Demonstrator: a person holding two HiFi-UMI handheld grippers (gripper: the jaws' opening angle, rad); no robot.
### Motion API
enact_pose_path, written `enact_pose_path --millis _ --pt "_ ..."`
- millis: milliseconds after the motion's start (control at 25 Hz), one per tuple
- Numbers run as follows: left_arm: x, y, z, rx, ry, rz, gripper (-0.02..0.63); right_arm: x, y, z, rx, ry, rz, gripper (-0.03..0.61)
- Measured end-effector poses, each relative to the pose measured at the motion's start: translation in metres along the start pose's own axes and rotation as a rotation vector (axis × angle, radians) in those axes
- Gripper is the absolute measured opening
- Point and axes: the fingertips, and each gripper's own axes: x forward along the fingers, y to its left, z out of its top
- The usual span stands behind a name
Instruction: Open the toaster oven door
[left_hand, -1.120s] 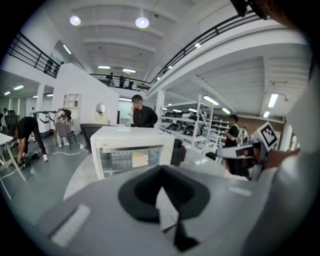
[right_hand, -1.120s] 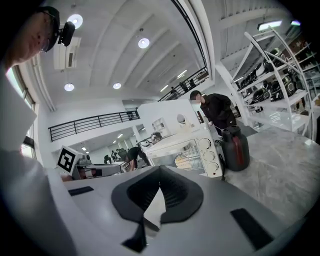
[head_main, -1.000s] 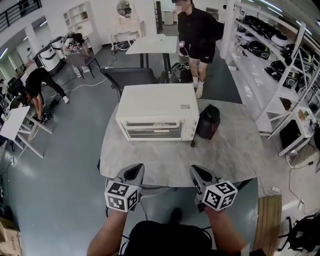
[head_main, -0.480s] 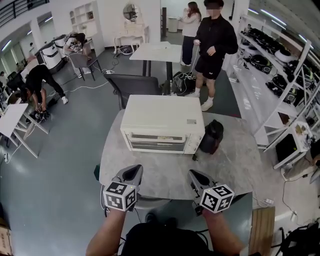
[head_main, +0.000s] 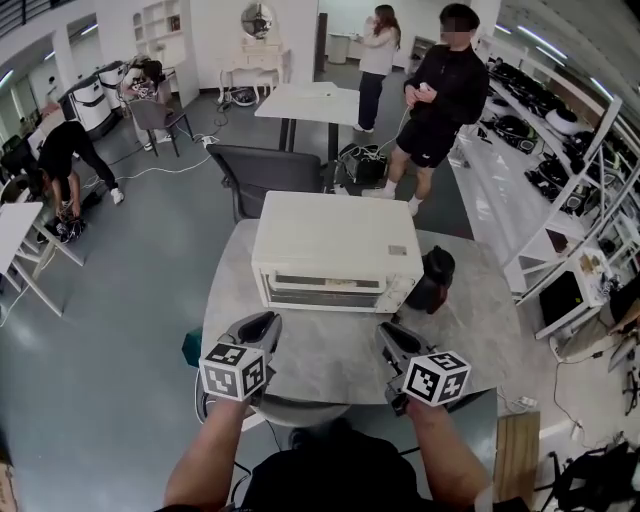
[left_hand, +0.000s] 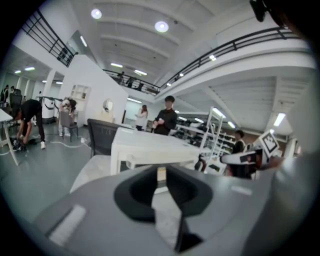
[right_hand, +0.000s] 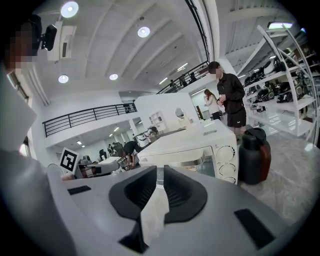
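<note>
The left gripper (head_main: 263, 321) was held over the near edge of a grey marbled tabletop (head_main: 330, 352). Its jaws had just been opening and stood a little apart, with nothing between them. The right gripper (head_main: 388, 333) was held level with it, well apart from it, also over the near edge. Its jaws had likewise just been opening and stood a little apart, with nothing between them. Each gripper carried a marker cube (head_main: 232, 372) at its back end, next to the person's hand, and both pointed away from the person towards the middle of the tabletop.

Ahead of both grippers, and clear of them, a cream toaster oven (head_main: 335, 232) stood near the middle of the tabletop with its front facing the person. Its glass door (head_main: 328, 289) was shut, with a bar handle along its top edge. Three round knobs (right_hand: 227, 163) ran down the right side of the front. A dark jug (head_main: 434, 278) stood upright just beside the oven on its right.

Beyond the tabletop was a dark chair (head_main: 265, 170), and behind that a white table (head_main: 308, 101). A person in black (head_main: 440, 88) stood on the grey floor to the right of that table. White shelves (head_main: 560, 125) holding dark appliances lined the right-hand wall.
</note>
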Motion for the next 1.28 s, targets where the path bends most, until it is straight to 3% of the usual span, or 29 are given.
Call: enact_pose_path --millis 240,480,1000,1200,1280 --pt "0.023 0.024 0.009 -0.053 0.007 0.027 0.138 0.027 -0.029 0.013 0.028 0.034 -0.068 0.060" --pt "0.049 0.045 0.014 -0.108 0.031 0.066 0.209 0.049 -0.064 0.022 0.083 0.056 -0.129 0.143" --pt "0.087 0.065 0.016 -0.119 0.072 0.126 0.219 0.085 -0.100 0.024 0.183 0.113 -0.101 0.184" --pt "0.094 0.071 0.009 -0.108 0.105 0.151 0.221 0.097 -0.102 0.023 0.175 0.137 -0.102 0.176" --pt "0.095 0.073 0.007 -0.105 0.110 0.156 0.222 0.099 -0.107 0.022 0.171 0.138 -0.128 0.142"
